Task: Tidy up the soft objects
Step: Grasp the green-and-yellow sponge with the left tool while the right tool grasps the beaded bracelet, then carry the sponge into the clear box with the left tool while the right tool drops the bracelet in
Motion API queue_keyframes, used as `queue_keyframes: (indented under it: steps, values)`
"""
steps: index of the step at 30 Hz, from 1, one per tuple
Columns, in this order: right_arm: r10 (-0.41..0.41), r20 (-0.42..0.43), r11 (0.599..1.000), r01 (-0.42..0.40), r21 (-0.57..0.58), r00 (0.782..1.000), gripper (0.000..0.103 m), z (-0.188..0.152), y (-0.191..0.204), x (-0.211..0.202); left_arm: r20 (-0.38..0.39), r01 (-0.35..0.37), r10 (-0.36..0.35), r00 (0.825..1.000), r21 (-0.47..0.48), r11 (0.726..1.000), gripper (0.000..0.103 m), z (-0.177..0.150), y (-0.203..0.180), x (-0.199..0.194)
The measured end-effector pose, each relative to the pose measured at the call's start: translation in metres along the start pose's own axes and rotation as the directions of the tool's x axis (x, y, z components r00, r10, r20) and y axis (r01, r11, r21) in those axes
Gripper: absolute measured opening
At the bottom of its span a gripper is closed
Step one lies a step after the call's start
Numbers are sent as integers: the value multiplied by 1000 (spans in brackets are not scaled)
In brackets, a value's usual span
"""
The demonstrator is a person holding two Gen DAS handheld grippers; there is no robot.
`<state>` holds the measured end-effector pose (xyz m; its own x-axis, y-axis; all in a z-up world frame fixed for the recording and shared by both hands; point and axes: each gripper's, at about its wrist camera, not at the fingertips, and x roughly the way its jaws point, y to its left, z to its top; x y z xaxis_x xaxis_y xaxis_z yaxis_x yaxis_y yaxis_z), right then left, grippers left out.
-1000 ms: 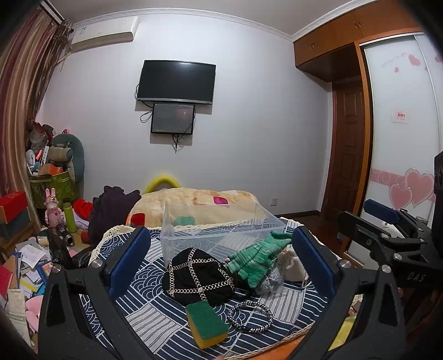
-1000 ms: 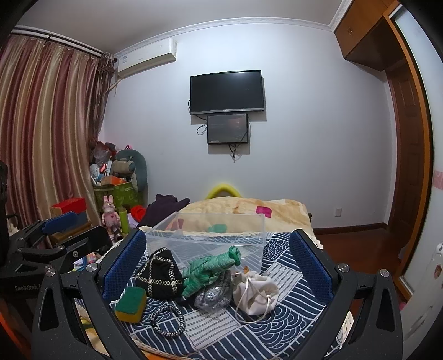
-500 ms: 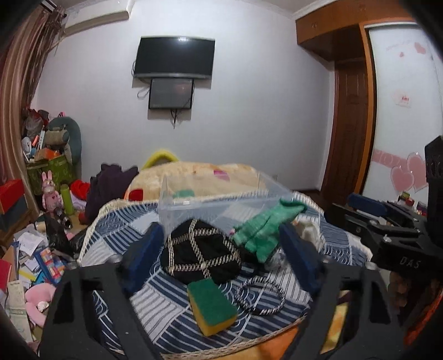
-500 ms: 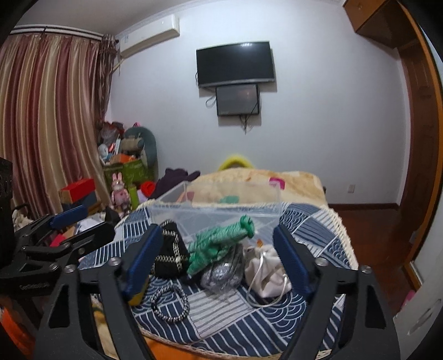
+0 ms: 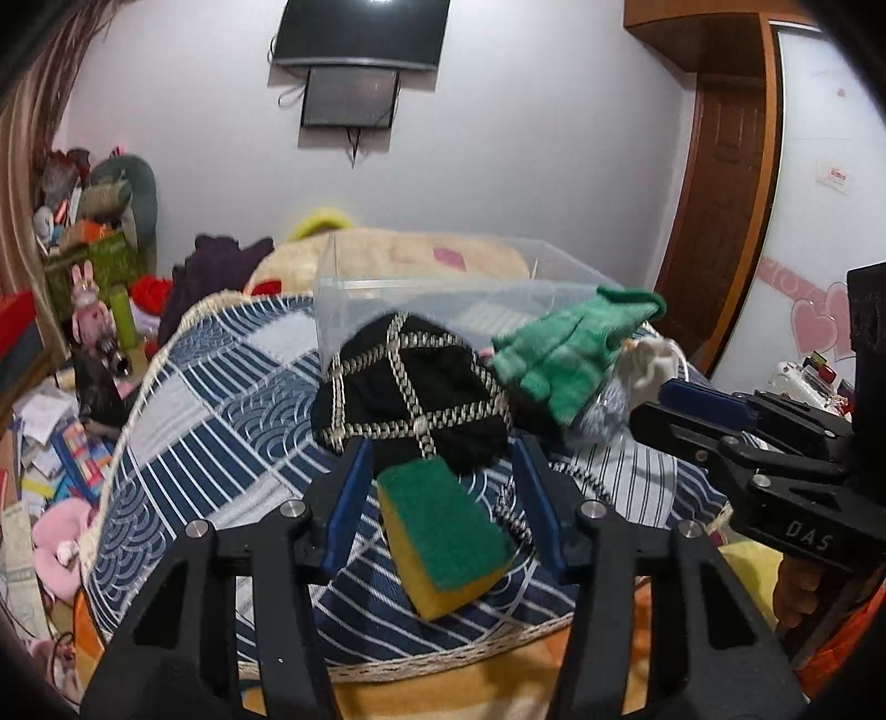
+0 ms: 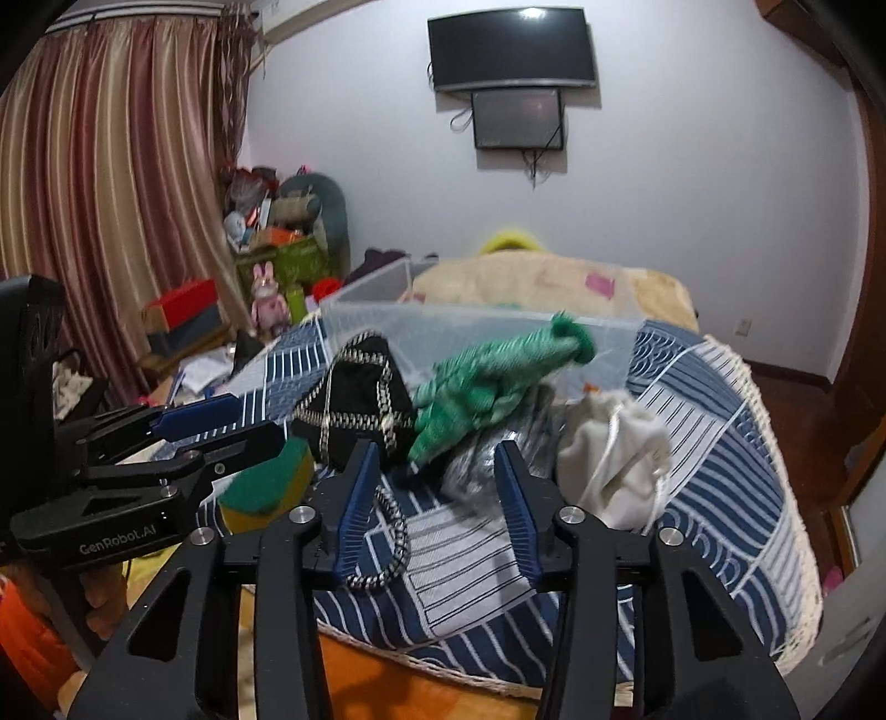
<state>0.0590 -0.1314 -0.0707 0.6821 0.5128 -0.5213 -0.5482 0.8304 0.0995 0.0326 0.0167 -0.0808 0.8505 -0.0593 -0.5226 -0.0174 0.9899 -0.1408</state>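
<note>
Both open, the left gripper (image 5: 440,493) straddles a light, squashy sponge (image 5: 446,529), best pinched across its sides; the right gripper (image 6: 437,498) faces a limp green glove (image 6: 493,382).

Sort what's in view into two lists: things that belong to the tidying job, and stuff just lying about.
Job:
- sponge, framed by the left tongs
- black chain-trimmed bag
- green glove
- white drawstring pouch
- beaded loop
- clear bin
- right tongs

Lying about:
- wall TV
- pink rabbit toy
- curtains
- floor clutter
</note>
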Motion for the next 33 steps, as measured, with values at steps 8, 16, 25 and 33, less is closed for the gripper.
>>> queue_keyframes:
  steps: [8,16,25,33]
  values:
    - [30,-102,999,-32,-11,994,26,-10,3,23,-98,44,-49,994,-50,998,51,-14,9,20]
    - [42,-178,999,-47,-19,983,9,-21,6,40,-112,61,-70,991,-79,995,45,-18,14,25]
    - [24,-86,999,-26,-23,996,6,-14,5,19,-86,45,-50,995,-64,997,41,-15,14,14]
    - [13,13,999,-12,-47,1000,6,7,10,-4,11,17,-17,1000,-21,1000,41,7,12,-12]
